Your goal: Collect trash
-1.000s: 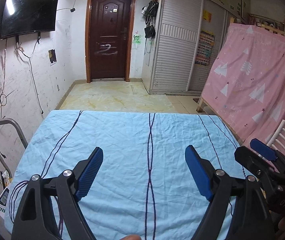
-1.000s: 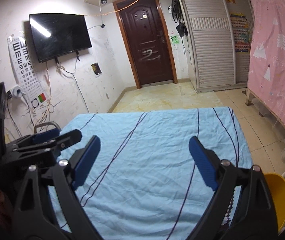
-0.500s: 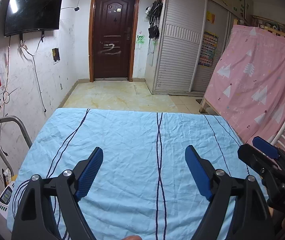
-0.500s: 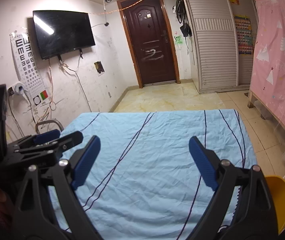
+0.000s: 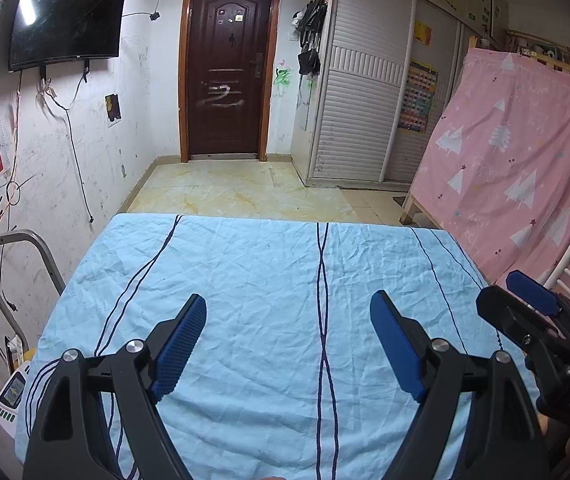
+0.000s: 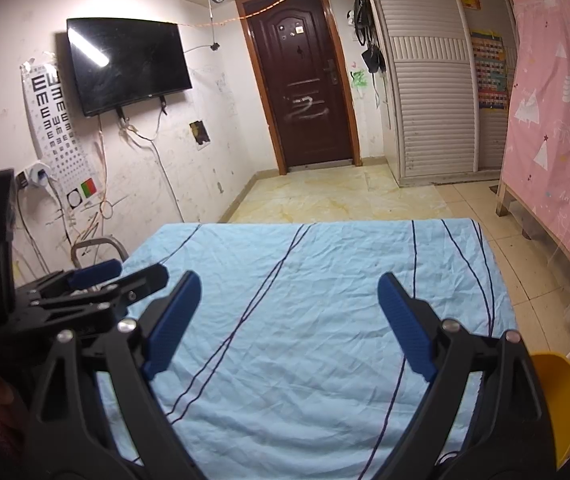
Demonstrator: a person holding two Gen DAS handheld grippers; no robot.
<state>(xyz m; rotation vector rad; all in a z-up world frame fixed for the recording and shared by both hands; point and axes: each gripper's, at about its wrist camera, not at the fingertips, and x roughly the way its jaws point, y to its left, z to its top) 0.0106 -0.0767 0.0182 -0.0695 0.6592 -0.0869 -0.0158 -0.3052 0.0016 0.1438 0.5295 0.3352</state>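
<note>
My left gripper [image 5: 287, 320] is open and empty, held above the near part of a table covered in a light blue cloth with dark stripes [image 5: 269, 280]. My right gripper [image 6: 289, 304] is open and empty too, above the same cloth [image 6: 325, 280]. Each gripper shows in the other's view: the right one at the right edge of the left wrist view [image 5: 533, 304], the left one at the left edge of the right wrist view [image 6: 97, 276]. No trash shows on the cloth in either view.
A yellow bin [image 6: 555, 400] sits at the table's near right corner. A pink curtain [image 5: 525, 168] hangs on the right, with a white chair back [image 5: 565, 264] before it. A metal frame [image 5: 5, 264] stands at the left wall. A dark door [image 5: 227, 72] is at the far end.
Both views have tilted up and pulled back a little, so more of the wall and door shows. Both grippers stay open and empty.
</note>
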